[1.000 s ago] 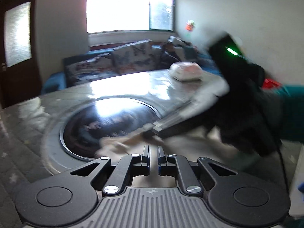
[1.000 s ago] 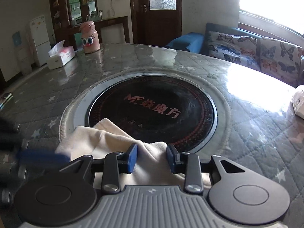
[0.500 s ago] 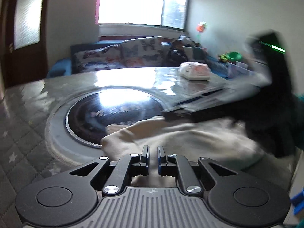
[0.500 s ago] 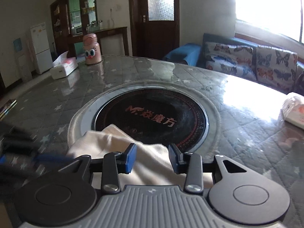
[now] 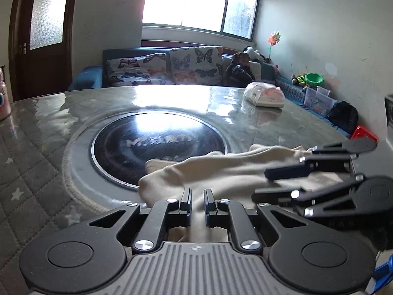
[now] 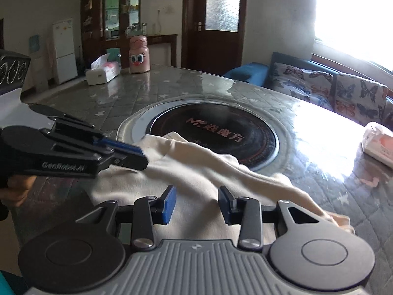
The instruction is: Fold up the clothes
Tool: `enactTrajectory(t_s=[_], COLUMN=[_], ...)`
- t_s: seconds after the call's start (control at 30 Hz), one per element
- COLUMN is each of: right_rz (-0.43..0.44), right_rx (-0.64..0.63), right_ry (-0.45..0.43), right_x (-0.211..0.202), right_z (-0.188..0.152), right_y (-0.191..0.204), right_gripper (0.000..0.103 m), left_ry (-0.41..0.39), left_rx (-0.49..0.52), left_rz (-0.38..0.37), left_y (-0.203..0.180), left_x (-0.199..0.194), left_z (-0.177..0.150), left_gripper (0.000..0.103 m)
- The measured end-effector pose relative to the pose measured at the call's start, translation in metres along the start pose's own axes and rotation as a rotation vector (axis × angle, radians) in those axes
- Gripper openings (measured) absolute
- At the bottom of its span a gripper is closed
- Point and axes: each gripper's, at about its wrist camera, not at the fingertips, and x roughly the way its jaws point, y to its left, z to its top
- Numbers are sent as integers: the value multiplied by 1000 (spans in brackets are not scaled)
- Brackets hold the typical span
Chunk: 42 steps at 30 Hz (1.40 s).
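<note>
Over the cream garment point(image 6: 196, 172), the right tool point(image 6: 197, 205) gapes empty, the left tool point(image 5: 197, 202) stands narrowly parted.

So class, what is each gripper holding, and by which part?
Neither visibly holds anything: the right gripper is open above the cream garment; the left gripper is nearly closed, its grip unclear.

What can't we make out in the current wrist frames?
- Cream garment: near part hidden behind each gripper body in both views, so its type and fold state are unclear.
- Left gripper: narrow gap; whether it pinches cloth is unclear.
- Right gripper: motion-blurred in the left view.
- Hotplate lettering: washed out by glare, left view.
</note>
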Motion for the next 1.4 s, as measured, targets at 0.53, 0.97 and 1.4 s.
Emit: enactTrajectory(t_s=[0.53,0.97,1.4], right_rz=[-72,-100,-49], right_rx=[131,115,-4], right_ry=[0,21,-20], right_x=[12,38,-39], right_z=[10,18,-16], right_y=[-46,-63,-13], right_gripper=[37,36,36], left_ry=[-13,22,9], left_rx=[81,172,28], left_rz=[-49,-164,-26], left_y=[-30,-59,-21], left_x=[0,6,-6], left_z=[-3,-19,-16], left_gripper=[16,21,24])
